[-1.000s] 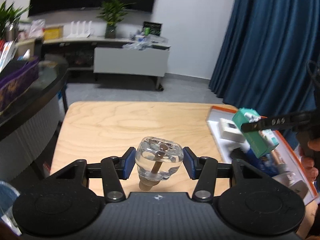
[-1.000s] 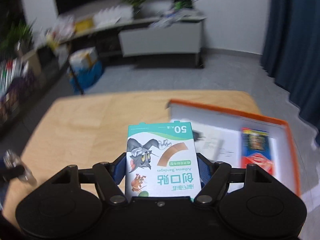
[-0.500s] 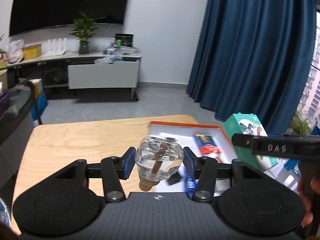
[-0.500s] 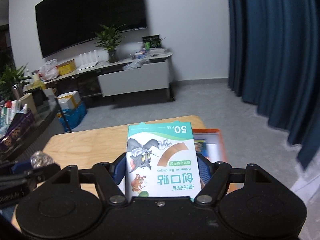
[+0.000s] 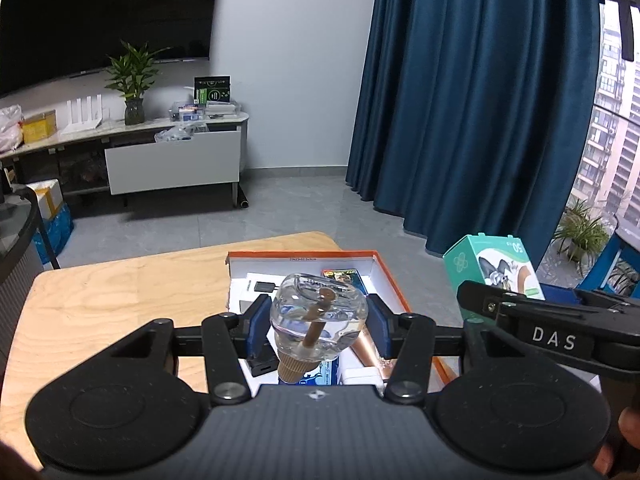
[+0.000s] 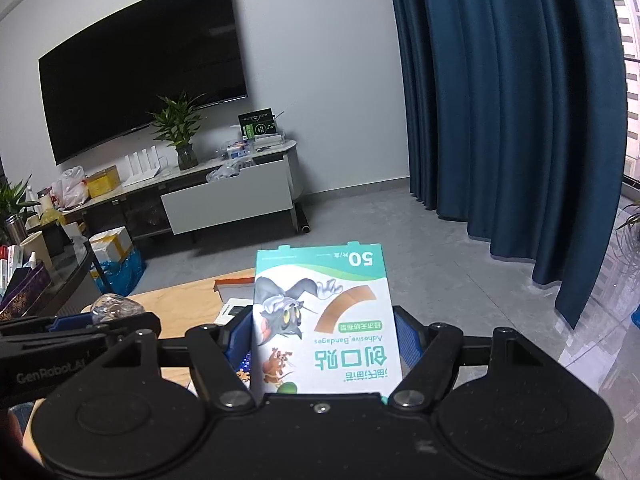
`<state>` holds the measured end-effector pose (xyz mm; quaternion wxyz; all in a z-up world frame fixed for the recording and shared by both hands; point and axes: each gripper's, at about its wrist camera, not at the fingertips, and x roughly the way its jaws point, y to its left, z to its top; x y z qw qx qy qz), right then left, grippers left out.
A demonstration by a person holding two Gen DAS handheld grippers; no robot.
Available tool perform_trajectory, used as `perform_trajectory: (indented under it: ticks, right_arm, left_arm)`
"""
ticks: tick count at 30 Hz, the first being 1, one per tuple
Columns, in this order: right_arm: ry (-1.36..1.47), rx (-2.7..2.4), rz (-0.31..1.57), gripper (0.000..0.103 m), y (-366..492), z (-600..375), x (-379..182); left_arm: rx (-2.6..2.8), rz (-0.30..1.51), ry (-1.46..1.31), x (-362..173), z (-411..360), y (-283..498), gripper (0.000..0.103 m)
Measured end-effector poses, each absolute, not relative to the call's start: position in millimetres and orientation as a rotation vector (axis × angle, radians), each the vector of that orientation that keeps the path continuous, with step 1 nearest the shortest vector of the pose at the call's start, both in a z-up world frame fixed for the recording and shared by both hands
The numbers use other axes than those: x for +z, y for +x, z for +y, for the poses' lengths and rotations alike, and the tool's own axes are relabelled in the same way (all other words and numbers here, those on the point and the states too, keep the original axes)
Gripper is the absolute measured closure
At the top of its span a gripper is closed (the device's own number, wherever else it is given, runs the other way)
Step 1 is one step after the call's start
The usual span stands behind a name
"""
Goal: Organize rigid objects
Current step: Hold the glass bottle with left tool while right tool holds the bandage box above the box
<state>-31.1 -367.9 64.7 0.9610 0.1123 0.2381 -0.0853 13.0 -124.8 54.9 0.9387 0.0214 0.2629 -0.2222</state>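
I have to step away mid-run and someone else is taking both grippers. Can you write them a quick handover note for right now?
Left gripper: shut on the clear glass bottle, held cork end toward the camera, above the orange-rimmed box.
Right gripper: shut on the bandage box, in the air to the right of that box.
Orange-rimmed box sits at the wooden table's right end and already holds several small items.
Done: both items picked up.
Left: probably place bottle and bandage box, then release.

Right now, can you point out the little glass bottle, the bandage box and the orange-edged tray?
glass bottle (image 5: 319, 322), left wrist view, on its clear body.
bandage box (image 6: 322, 320), right wrist view, on its printed front.
orange-edged tray (image 5: 304, 255), left wrist view, on its far rim.
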Motion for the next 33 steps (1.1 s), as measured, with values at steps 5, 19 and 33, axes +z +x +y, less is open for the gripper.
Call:
perform_trajectory:
  ticks: [5,19,33]
  right_arm:
    - [0.229,-0.162,0.481,0.019,-36.6,-366.9,60.6]
    - [0.203,-0.142,0.502,0.019,-42.7,-357.2,54.3]
    - [0.184,-0.135,0.526,0.019,-37.7,-351.7,50.6]
  left_arm:
    - [-0.448,0.544,0.049,50.6,-128.6,8.5,0.051]
    - [-0.43,0.56,0.026,48.6,-127.4,-2.4,0.051]
    - [-0.424,0.57,0.001,43.0,-125.2,-1.1,0.051]
